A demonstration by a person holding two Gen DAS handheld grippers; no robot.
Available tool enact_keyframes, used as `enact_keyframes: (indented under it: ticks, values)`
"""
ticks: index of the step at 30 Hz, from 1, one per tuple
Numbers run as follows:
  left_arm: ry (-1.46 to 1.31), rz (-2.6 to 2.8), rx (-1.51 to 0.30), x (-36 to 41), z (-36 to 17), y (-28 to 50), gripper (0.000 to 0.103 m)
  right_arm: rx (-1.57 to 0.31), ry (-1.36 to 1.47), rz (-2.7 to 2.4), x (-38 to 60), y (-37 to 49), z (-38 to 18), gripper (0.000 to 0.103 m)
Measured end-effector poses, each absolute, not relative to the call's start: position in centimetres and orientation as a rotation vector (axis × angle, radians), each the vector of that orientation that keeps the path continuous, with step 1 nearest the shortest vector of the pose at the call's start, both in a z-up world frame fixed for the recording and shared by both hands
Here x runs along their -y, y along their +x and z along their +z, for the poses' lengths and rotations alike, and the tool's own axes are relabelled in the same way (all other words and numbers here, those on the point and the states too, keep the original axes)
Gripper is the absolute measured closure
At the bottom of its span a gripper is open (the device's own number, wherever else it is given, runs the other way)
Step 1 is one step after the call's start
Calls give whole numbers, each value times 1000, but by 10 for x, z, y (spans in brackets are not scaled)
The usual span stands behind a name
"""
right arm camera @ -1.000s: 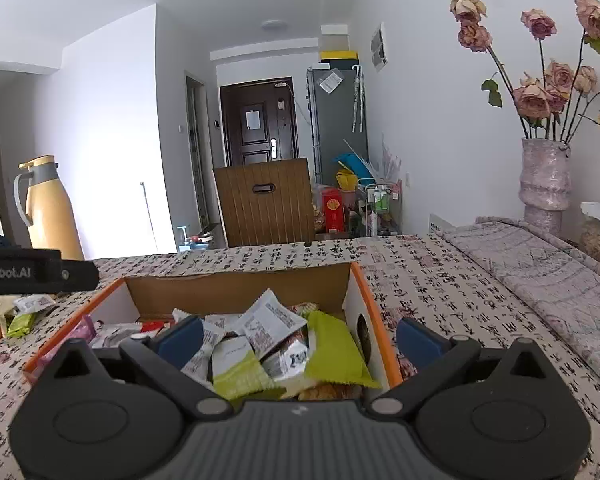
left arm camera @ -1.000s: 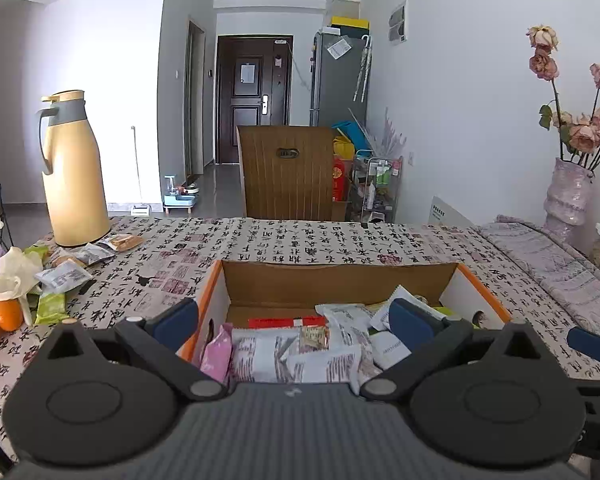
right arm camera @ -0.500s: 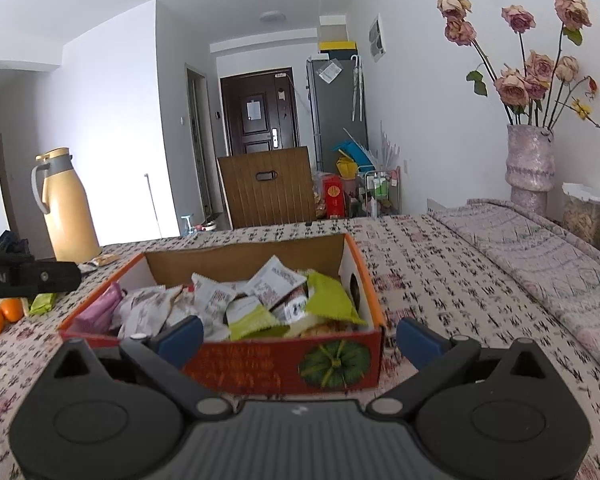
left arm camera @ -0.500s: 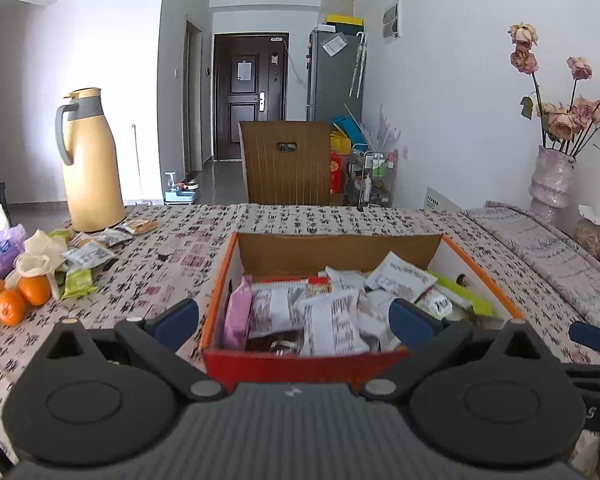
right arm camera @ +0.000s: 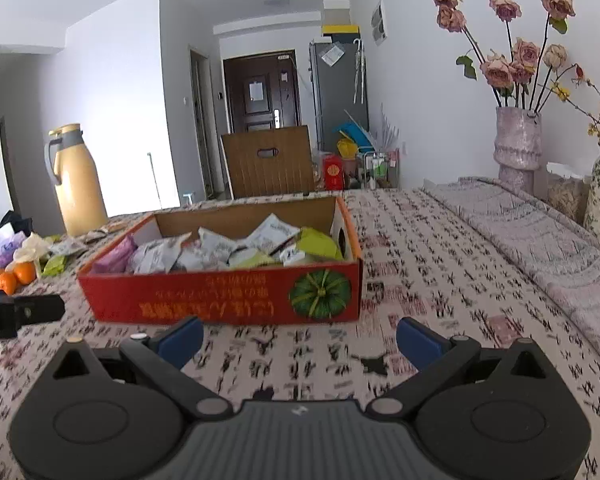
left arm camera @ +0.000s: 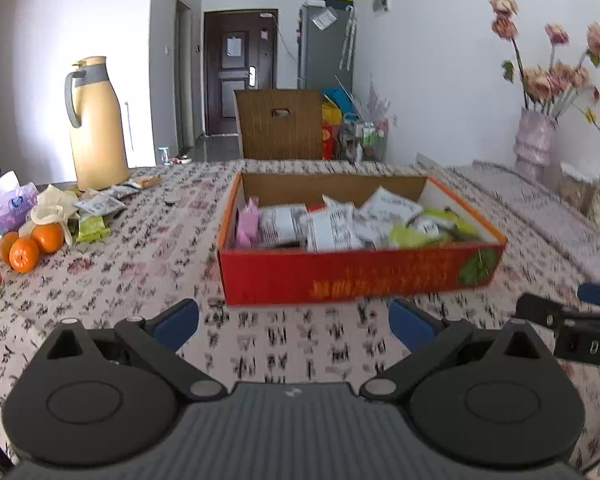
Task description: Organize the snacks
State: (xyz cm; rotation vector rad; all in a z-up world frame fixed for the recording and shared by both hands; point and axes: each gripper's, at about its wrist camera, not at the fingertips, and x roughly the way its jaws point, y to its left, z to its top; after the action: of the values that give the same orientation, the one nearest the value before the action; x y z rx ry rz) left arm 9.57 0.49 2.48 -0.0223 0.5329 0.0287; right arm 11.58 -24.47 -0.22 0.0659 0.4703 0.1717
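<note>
Both hand-held grippers (left arm camera: 294,322) (right arm camera: 300,340) gape empty before one snack box (left arm camera: 356,276), three oranges (left arm camera: 30,246).

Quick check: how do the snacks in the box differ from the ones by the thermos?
The box snacks are heaped, overlapping, inside the red box; the thermos snacks lie loose and flat on the tablecloth. The box pile is bigger and includes a pink pack; the loose group is fewer. Both include white and green packets.
</note>
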Motion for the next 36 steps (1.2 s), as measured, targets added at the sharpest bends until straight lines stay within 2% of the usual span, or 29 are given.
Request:
enact_keyframes:
  ticks: [12,36]
  values:
    - [-21,-9,-590,-3,4,71,0,-519,48,184,245,90,-16,0]
    - [-17,-14,-579,-4,4,64,0,-547,35,193,243,84,-21,0]
